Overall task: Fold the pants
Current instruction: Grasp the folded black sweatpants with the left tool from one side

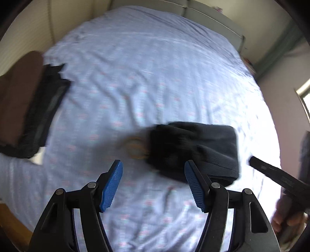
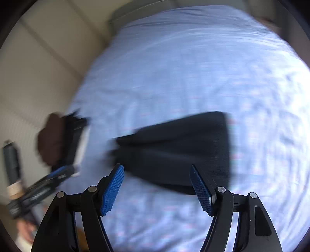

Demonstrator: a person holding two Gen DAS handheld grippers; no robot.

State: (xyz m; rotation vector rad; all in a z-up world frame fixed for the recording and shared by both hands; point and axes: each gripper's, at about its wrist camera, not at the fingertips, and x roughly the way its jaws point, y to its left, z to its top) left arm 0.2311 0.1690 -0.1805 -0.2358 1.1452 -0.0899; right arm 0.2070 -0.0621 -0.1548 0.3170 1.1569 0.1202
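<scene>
The dark navy pants (image 1: 195, 151) lie folded into a compact bundle on the light blue bed sheet (image 1: 145, 77); they also show in the right wrist view (image 2: 178, 149). My left gripper (image 1: 153, 184) is open and empty, held above the sheet just short of the bundle's near left edge. My right gripper (image 2: 157, 186) is open and empty, just short of the bundle's near edge. The right gripper's body shows at the right of the left wrist view (image 1: 279, 176). Both views are motion-blurred.
A stack of folded brown and black clothes (image 1: 29, 108) lies at the bed's left edge, also in the right wrist view (image 2: 62, 139). A tan ring-shaped thing (image 1: 135, 148) lies beside the pants. A headboard (image 1: 203, 17) and walls bound the bed. A dark bottle (image 2: 11, 160) stands left.
</scene>
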